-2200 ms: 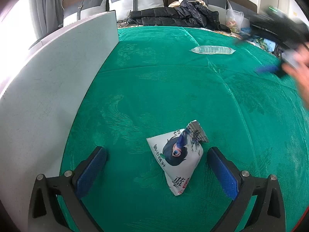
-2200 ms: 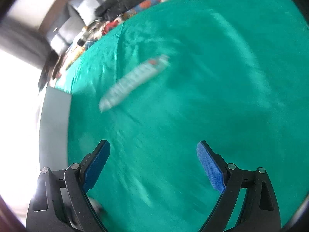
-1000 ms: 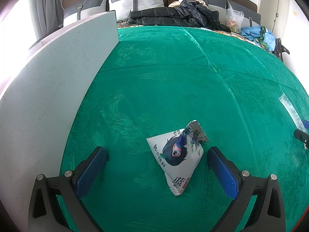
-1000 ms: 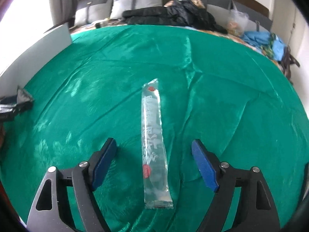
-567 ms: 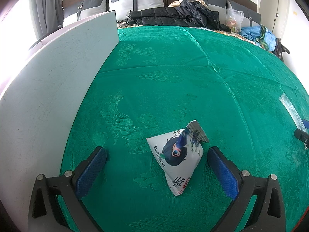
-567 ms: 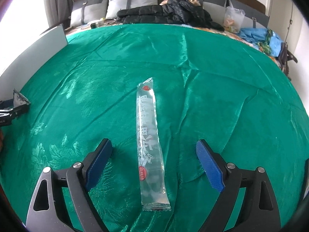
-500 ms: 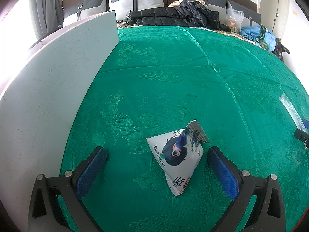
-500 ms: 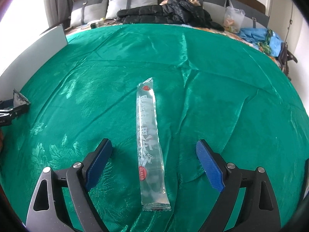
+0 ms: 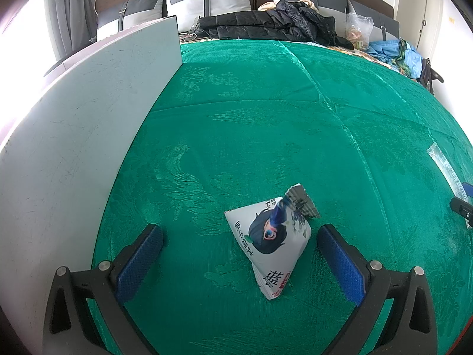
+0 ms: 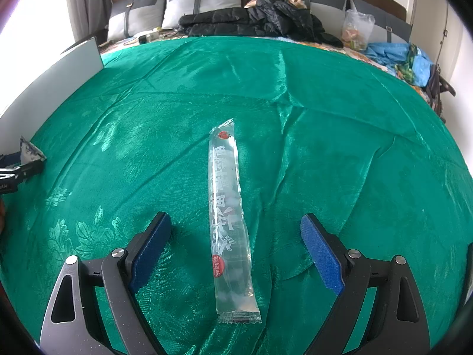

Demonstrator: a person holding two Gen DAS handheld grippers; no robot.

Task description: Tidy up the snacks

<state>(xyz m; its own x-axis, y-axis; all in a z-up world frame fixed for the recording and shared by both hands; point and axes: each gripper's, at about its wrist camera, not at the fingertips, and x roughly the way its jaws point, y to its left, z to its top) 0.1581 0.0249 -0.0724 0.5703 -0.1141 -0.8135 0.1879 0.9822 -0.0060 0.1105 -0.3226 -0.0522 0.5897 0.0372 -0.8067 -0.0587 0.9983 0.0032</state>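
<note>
Swinging round since the earlier frames, the right gripper (image 10: 235,248) is now straddling the clear stick pack (image 10: 229,222) on the bed's green cover (image 10: 340,124) — jaws spread, nothing gripped — while the left gripper (image 9: 239,261), equally wide, is hovering over the white pouch (image 9: 273,238), so sorting is barely starting.

Green patterned bedspread (image 9: 266,124), grey board (image 9: 74,136) at left, grey headboard cushions (image 10: 204,0), bright window light.

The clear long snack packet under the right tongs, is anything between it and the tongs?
Nothing visible. The clear long snack packet lies flat on the green cloth, lengthwise between the open right tongs, pads clear on both sides.
</note>
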